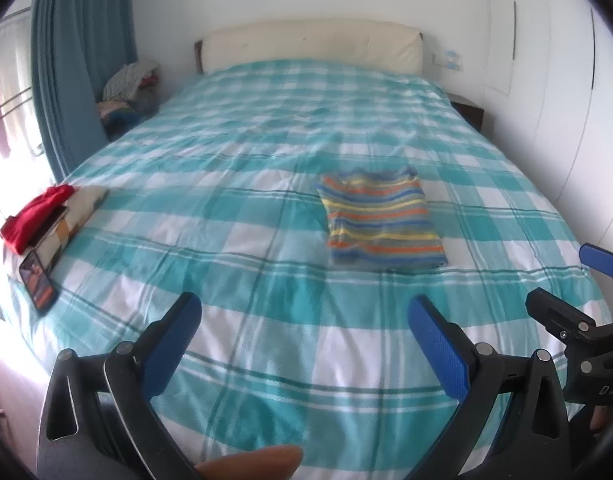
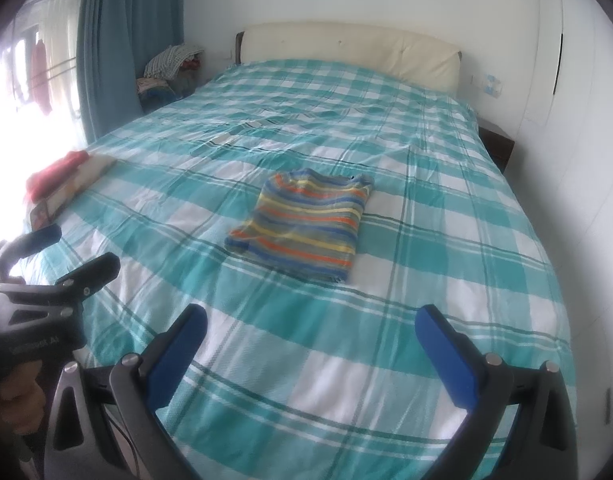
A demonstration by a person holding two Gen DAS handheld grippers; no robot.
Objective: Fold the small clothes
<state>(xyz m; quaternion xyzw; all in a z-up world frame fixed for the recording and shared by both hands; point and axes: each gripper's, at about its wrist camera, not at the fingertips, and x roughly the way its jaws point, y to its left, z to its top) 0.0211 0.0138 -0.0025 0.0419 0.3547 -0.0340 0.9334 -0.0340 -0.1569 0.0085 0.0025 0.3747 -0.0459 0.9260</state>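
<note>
Mid-bed striped shirt (image 1: 380,220) folded, edges clear

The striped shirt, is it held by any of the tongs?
No, the striped shirt lies folded on the bed, apart from both open tongs.

Right gripper (image 1: 562,276) body, seen from my left wrist view: I read white letters "DAS", cut off at the frame edge.
Left gripper (image 2: 84,248) body, seen from my right wrist view: white lettering, upside down and blurred; I cannot read it.
Phone (image 1: 36,280) screen on the bed: orange display, nothing legible.
</note>
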